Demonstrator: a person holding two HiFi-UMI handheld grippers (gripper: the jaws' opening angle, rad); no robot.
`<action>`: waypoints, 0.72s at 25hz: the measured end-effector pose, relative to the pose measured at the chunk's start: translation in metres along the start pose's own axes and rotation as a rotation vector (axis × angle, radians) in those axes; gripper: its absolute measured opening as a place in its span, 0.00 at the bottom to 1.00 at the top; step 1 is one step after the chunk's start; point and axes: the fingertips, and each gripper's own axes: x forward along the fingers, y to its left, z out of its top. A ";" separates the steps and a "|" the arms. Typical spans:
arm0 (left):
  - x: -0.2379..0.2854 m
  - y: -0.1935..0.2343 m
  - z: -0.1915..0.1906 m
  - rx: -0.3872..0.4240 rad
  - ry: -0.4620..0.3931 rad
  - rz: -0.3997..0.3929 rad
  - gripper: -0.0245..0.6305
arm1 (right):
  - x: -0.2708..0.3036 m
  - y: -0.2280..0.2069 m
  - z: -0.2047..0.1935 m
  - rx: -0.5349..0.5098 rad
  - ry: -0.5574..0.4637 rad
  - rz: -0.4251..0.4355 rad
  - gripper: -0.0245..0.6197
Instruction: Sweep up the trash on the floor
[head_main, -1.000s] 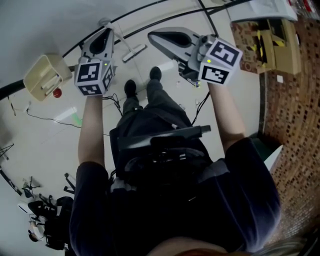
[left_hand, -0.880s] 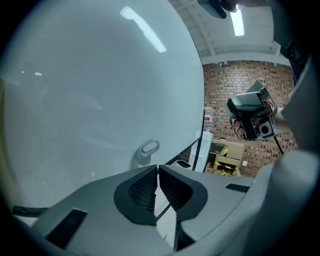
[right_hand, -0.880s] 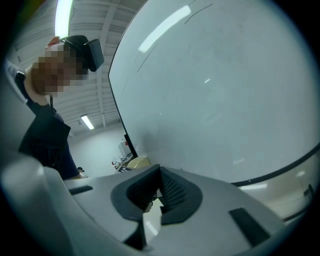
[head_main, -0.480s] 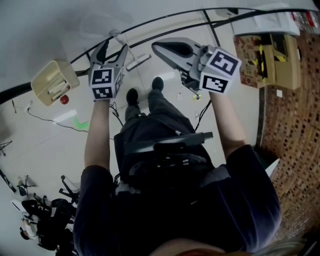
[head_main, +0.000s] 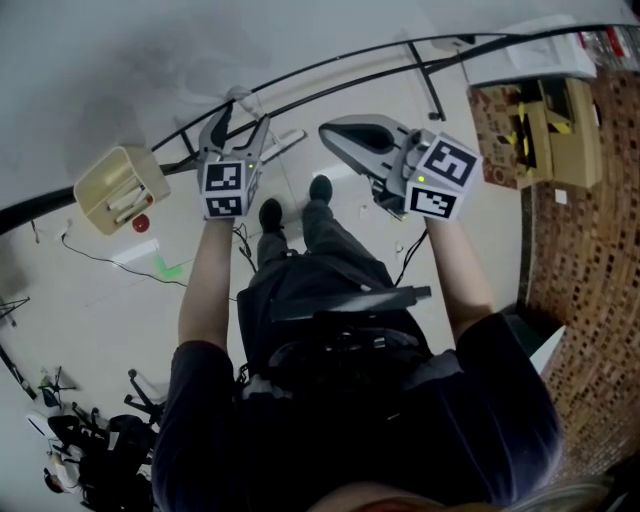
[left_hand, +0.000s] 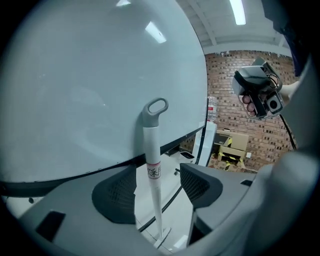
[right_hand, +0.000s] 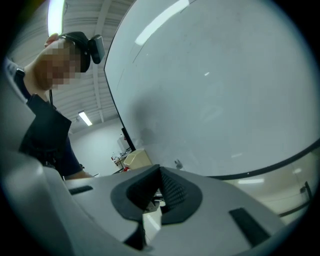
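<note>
Head view: steeply down on left gripper (head_main: 240, 125), right gripper (head_main: 388, 168), floor (head_main: 90, 300).
Left gripper view: close along its jaws at broom handle (left_hand: 152, 165), wall (left_hand: 90, 75).
Right gripper view: along its jaws at wall.
Shared: wall, all three.

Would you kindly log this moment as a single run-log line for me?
task: sweep floor | left gripper: open, jaws just opening, upright broom handle between them, not gripped | right gripper: shut

The right hand-held gripper (right_hand: 159, 172) hides the dustpan (right_hand: 151, 220) from its own view — only a pale sliver shows.
</note>
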 end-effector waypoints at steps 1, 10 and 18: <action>0.000 0.000 0.000 -0.008 -0.006 0.005 0.46 | -0.001 0.000 -0.002 0.003 0.001 -0.005 0.06; 0.010 -0.010 -0.017 -0.031 0.020 -0.001 0.46 | -0.009 -0.003 -0.012 0.013 0.019 -0.026 0.06; 0.032 0.000 -0.015 -0.082 0.010 -0.026 0.45 | -0.018 -0.010 -0.018 0.027 0.031 -0.047 0.06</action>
